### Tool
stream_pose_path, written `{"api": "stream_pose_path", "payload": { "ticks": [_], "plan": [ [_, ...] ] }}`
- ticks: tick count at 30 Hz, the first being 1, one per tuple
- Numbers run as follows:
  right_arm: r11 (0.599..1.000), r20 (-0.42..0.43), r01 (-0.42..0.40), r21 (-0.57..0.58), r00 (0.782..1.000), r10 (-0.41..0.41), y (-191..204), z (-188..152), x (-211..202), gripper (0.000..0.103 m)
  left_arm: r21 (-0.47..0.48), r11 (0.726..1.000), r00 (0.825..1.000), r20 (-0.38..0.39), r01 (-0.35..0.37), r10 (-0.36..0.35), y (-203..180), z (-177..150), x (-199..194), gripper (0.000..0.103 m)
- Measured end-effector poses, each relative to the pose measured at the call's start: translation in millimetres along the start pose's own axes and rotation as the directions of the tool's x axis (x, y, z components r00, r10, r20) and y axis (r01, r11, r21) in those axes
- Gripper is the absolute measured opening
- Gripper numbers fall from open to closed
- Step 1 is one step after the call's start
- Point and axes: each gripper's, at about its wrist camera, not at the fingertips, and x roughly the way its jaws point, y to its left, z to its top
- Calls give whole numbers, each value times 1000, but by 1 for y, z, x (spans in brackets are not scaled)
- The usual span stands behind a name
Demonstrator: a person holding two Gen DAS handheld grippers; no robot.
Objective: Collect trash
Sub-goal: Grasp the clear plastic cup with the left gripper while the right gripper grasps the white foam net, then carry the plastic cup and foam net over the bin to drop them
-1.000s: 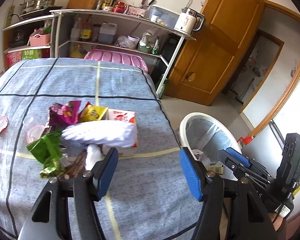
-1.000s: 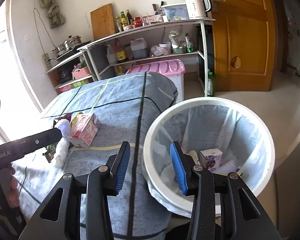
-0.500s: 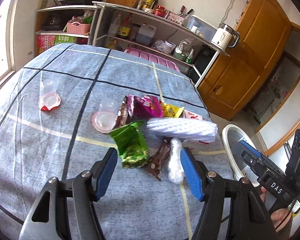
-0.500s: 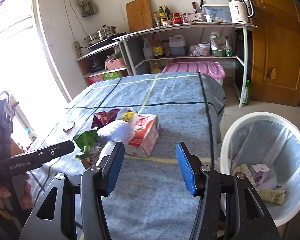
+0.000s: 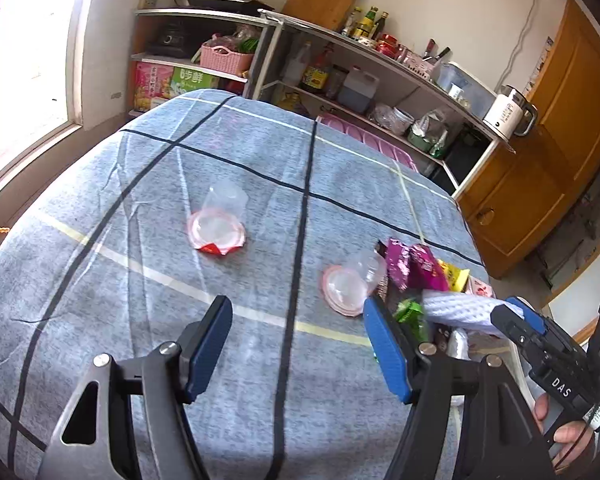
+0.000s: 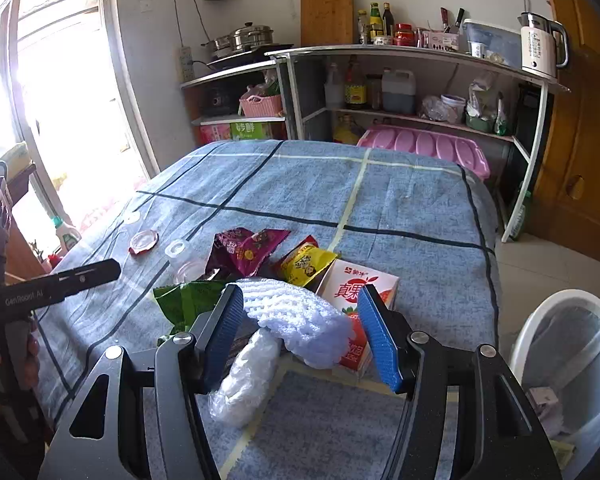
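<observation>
Surface [image 6: 400, 208]: covered by a blue-grey checked cloth, carrying a scatter of trash. Right gripper [image 6: 300, 332]: released, blue pads spread wide, hovering low over the near edge of the pile; the white foam net [image 6: 296, 316] lies directly between its fingers without visible contact on either pad. Just below the net, a crumpled clear plastic bag [image 6: 244, 376] sits beside the left-hand finger. Behind the net, touching it, a red-and-white drink carton [image 6: 360, 280] lies flat; a yellow snack wrapper [image 6: 306, 262] and a purple snack wrapper [image 6: 246, 250] rest further back, and a green wrapper [image 6: 184, 300] pokes out at the left of the pile. Left gripper [image 5: 296, 344]: likewise released, jaws wide apart, held above bare cloth with nothing between the pads. Just ahead of its right finger lies a clear plastic cup [image 5: 350, 282] on its side with a pink-rimmed mouth; a second clear cup [image 5: 218, 226] with a red foil lid flap lies well apart, further up the cloth. White trash bin [image 6: 540, 320]: on the floor off the surface's right edge, lined with a bag, some discarded packaging at the bottom. Shelving with bottles, pots and a kettle [image 6: 540, 46] stands against the back wall.
</observation>
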Motion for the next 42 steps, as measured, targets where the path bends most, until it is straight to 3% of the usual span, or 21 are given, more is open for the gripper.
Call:
{"api": "stream_pose_path", "payload": {
  "ticks": [6, 9, 17, 21, 26, 28, 33, 35, 42],
  "plan": [
    [999, -18, 27, -19, 999, -28, 4, -2, 10, 59, -9, 998, 998, 0, -70, 70, 23, 17, 17, 70],
    [999, -26, 38, -31, 999, -39, 7, -4, 12, 44, -6, 995, 995, 9, -101, 101, 30, 26, 26, 70],
    [999, -29, 38, -35, 999, -39, 10, -9, 13, 25, 30, 988, 989, -5, -151, 151, 34, 41, 49, 70],
    [999, -27, 33, -37, 999, -34, 15, -12, 12, 25, 75, 977, 980, 5, -198, 198, 28, 45, 58, 70],
    [1000, -25, 24, -19, 999, -25, 13, -12, 11, 24, 86, 977, 981, 13, -194, 194, 24, 49, 66, 70],
    [1000, -25, 25, -15, 999, -26, 13, -12, 11, 24, 81, 978, 982, 6, -190, 190, 25, 51, 69, 67],
    [1000, -19, 23, -4, 1000, -23, 12, -14, 9, 24, 73, 977, 980, -9, -199, 201, 27, 50, 74, 46],
    [1000, -18, 23, 1, 1000, -23, 12, -14, 9, 24, 67, 980, 982, -13, -187, 189, 28, 49, 73, 42],
    [1000, -12, 19, 10, 1000, -19, 11, -15, 6, 24, 44, 984, 985, -11, -173, 174, 30, 46, 66, 42]
  ]
}}
